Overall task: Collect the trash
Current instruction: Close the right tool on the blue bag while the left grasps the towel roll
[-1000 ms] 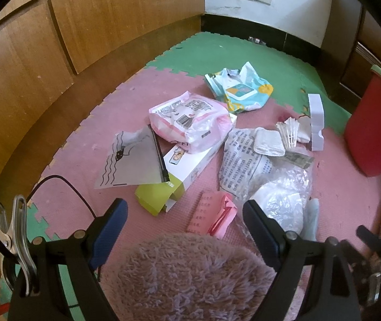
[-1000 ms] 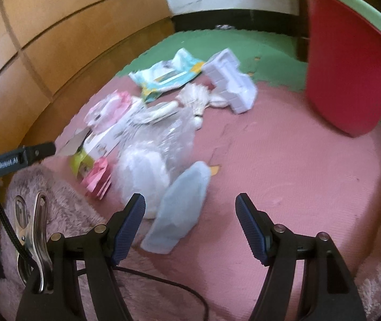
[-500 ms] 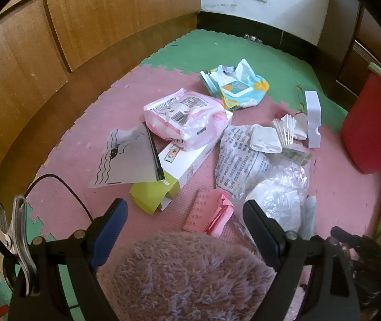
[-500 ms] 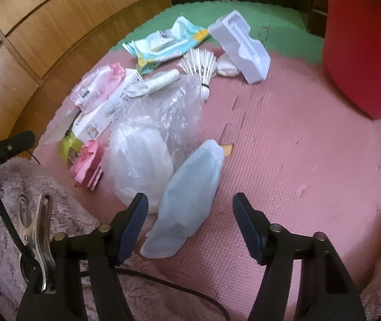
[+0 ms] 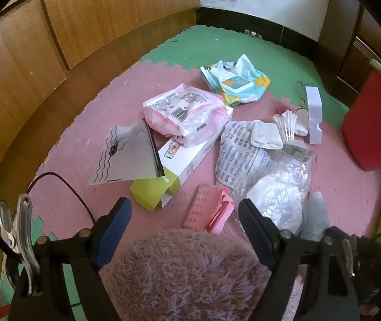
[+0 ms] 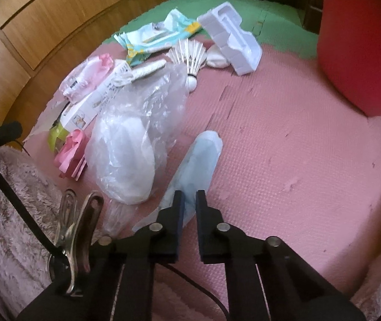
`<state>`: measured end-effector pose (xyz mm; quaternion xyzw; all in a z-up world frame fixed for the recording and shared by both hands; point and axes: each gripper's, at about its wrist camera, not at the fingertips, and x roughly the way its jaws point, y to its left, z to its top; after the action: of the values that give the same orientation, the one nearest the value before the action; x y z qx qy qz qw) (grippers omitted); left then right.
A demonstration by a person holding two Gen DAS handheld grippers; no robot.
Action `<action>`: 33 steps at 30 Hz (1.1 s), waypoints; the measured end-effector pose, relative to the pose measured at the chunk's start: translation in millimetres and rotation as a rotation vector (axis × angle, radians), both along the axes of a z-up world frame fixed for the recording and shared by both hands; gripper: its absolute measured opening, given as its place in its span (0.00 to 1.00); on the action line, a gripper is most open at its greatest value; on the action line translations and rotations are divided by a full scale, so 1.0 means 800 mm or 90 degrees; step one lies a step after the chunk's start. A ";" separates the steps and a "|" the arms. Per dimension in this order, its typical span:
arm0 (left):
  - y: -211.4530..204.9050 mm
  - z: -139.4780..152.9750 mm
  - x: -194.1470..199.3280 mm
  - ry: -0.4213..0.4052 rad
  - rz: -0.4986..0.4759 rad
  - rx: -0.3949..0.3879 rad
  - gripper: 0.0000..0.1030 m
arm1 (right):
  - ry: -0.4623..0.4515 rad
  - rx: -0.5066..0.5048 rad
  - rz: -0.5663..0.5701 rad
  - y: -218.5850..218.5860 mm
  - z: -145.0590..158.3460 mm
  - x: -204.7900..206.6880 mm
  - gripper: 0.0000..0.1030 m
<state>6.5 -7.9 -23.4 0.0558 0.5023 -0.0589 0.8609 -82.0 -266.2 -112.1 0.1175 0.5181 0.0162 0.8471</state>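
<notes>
Only right wrist shows right gripper (image 6: 189,202) closing on blue mask (image 6: 197,165)

- Both views are bright with soft daylight that seems to come from the upper right.
- The clear plastic bag (image 6: 137,133) shows white glare.
- Strong fisheye bending and dark corners at the edges.
- Centre sharp, near edges slightly blurred.

Both wrist views look down, sharing litter (image 5: 276,195)
</notes>
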 end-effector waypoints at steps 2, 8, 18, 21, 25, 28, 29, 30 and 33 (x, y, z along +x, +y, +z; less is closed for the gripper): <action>-0.006 0.004 0.001 -0.006 -0.013 0.005 0.81 | -0.011 -0.004 -0.001 -0.005 0.005 -0.004 0.07; -0.046 0.027 0.007 -0.030 -0.079 0.002 0.79 | -0.037 -0.003 -0.015 -0.024 0.017 -0.010 0.06; -0.128 0.037 0.049 -0.019 -0.159 -0.008 0.68 | -0.055 0.017 -0.044 -0.053 0.027 -0.015 0.06; -0.148 0.029 0.067 -0.005 -0.171 -0.011 0.63 | -0.055 0.022 -0.047 -0.056 0.026 -0.016 0.06; -0.176 0.011 0.091 0.016 -0.187 -0.009 0.61 | -0.046 0.034 -0.054 -0.063 0.021 -0.015 0.06; -0.195 -0.009 0.108 0.032 -0.205 -0.005 0.61 | -0.035 0.046 -0.058 -0.067 0.017 -0.016 0.06; -0.201 -0.017 0.114 0.041 -0.210 -0.003 0.60 | -0.029 0.049 -0.061 -0.069 0.015 -0.015 0.06; -0.206 -0.025 0.120 0.047 -0.212 0.002 0.60 | -0.026 0.052 -0.063 -0.070 0.013 -0.015 0.06; -0.212 -0.047 0.136 0.068 -0.207 0.021 0.60 | -0.016 0.065 -0.071 -0.075 0.007 -0.014 0.06</action>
<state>115.6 -177.8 -60.9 0.1471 0.5327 -0.1921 0.8110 -93.0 -326.6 -106.4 0.1892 0.4988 -0.0028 0.8458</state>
